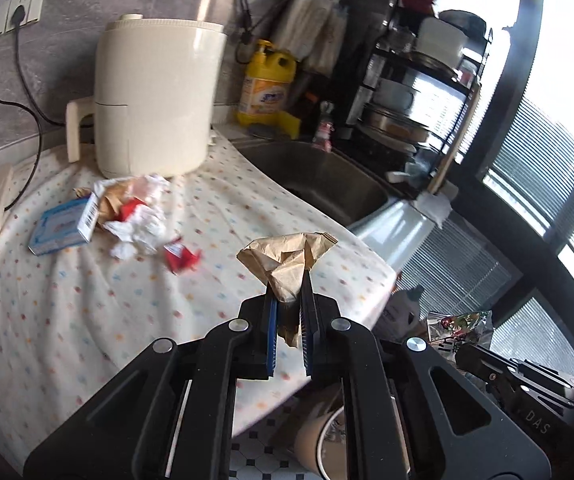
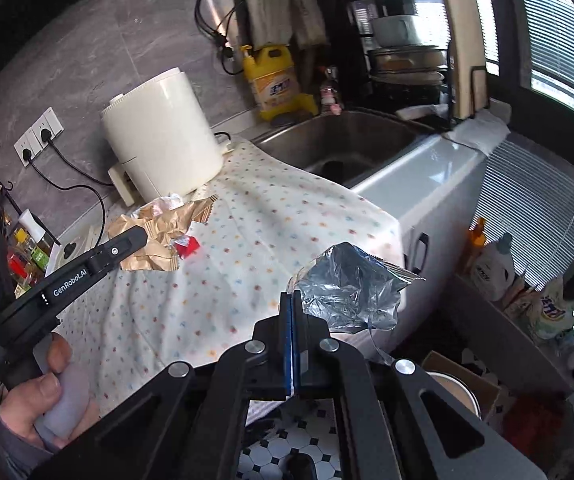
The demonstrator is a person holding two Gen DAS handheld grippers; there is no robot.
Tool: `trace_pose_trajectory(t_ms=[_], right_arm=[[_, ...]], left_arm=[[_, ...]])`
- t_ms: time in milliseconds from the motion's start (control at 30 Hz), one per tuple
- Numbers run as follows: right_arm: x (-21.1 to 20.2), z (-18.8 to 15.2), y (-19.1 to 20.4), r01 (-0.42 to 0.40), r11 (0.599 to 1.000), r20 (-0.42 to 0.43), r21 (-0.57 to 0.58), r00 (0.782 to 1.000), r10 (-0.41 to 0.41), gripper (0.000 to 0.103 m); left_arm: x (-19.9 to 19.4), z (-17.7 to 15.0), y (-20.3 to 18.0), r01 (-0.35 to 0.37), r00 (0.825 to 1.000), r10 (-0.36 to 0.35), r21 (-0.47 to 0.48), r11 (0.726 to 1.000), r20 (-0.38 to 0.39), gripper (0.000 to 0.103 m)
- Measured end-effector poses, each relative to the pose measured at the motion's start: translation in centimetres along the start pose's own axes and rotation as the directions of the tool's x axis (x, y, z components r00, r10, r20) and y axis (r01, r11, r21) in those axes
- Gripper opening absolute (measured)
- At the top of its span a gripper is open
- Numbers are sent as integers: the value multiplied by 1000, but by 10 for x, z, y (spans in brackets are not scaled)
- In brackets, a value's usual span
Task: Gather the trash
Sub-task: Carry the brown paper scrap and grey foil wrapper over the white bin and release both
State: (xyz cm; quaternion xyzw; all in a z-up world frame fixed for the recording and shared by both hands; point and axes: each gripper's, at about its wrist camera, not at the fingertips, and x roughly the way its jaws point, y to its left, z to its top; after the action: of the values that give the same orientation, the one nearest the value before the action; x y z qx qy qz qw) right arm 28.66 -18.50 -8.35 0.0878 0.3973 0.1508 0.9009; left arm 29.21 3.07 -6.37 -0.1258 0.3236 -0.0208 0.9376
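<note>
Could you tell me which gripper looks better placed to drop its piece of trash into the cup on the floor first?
Probably the left gripper: its view shows the cup directly beneath the jaws holding the brown wrapper.

left gripper [image 1: 289, 292] clamped, right gripper [image 2: 291, 300] closed

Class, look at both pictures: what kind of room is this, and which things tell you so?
Most likely a home kitchen: a steel sink set in the counter, a rack of bowls and pans beside it, and a yellow detergent jug against the tiled wall.
</note>
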Motion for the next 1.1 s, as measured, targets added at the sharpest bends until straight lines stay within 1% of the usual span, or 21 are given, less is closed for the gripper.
trace_pose_trajectory(t_ms=[133,267,333,567,633,667,833,1000,1033,1067,1100], right_arm=[[-15,-19,-28,-9,1000,-19,7,1000,9,1],[-20,-36,-53,-8,1000,-54,18,999,9,1],[-21,-47,-62,-8,1000,-73,7,997,9,1],[-16,-85,-95,7,1000,-162,3,987,-7,1],[-14,-95,-103,10,1000,-191,1,982,-10,5],[-13,-99,-107,12,1000,-199,3,980,-11,5],[-13,-120,-126,23,1000,-243,11,970,-20,5],[-18,-133,-144,27,1000,-269,16,963,-21,6],[-19,-134,-146,30,999,-270,14,963,-25,8],[-20,-136,-148,31,999,-267,17,963,-25,20],[-22,-138,-151,33,999,-258,21,966,-26,44]], left_arm=[[-1,-21,-32,1,1000,0,24,1000,-27,10],[0,-43,-51,-3,999,3,12,1000,-49,10],[0,-59,-60,-8,998,8,7,1000,-64,10],[7,-115,-74,-23,991,19,-29,999,-135,10],[10,-129,-75,-29,988,23,-39,999,-150,10],[11,-136,-77,-33,987,26,-45,998,-158,10],[20,-164,-90,-33,981,22,-56,998,-190,10],[30,-186,-107,-11,973,-1,-53,999,-230,10],[32,-188,-109,-8,972,-4,-51,999,-236,10],[34,-191,-111,-6,970,-6,-49,999,-241,10],[35,-193,-113,-4,969,-8,-46,999,-247,10]])
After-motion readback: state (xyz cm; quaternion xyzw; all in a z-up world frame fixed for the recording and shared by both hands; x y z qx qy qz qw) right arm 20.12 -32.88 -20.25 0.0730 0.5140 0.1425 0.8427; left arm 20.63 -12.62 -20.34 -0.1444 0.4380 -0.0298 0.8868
